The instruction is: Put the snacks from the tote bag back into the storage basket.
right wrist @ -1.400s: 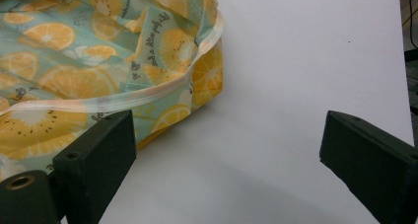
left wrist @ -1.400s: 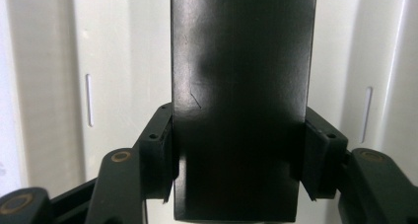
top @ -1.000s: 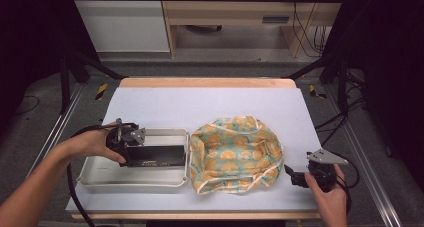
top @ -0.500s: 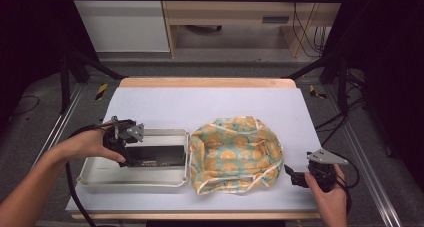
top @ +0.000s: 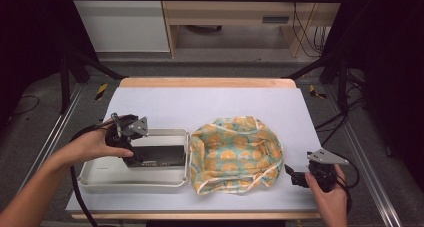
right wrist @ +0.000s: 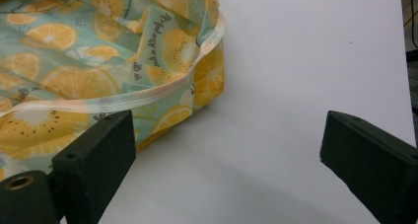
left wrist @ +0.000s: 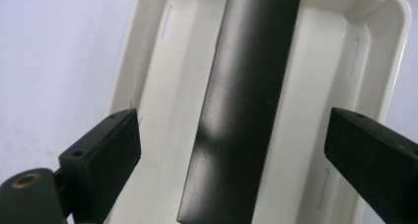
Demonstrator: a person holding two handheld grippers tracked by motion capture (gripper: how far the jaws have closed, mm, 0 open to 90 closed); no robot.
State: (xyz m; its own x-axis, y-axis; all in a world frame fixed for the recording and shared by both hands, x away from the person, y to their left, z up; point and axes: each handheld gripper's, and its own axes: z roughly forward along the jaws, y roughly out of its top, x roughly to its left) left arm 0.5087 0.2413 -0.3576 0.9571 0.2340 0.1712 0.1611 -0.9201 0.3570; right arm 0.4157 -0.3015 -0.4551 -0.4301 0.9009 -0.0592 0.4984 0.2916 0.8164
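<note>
Grippers sit one on each side of the white table [top: 210, 104]. On the left side, the left gripper [top: 134, 156] hangs over a pale tray [top: 130, 182] that lies near the front edge. Its jaws have just been opening and are now spread wide, and they pinch nothing. Seen from the left gripper view, the left gripper [left wrist: 231, 155] looks down at a long black box [left wrist: 246, 100] that lies flat in the tray [left wrist: 148, 76], and the two black pads stand well apart from the box on both sides, not touching it. In the high view the black box [top: 157, 156] lies along the far part of the tray, close to the tray's right end. A hand [top: 95, 146] holds this gripper, and a black cable runs from it toward the near edge. Just to the right of the tray lies a soft cloth bag [top: 235, 154] with orange slices printed on it, and its mouth is open and floppy. On the right side, the right gripper [top: 295, 177] rests low near the bag's right edge. In the right gripper view its jaws [right wrist: 226, 165] are spread wide over bare table, and the left pad is just beside the bag [right wrist: 98, 61], with nothing pinched between them.
</note>
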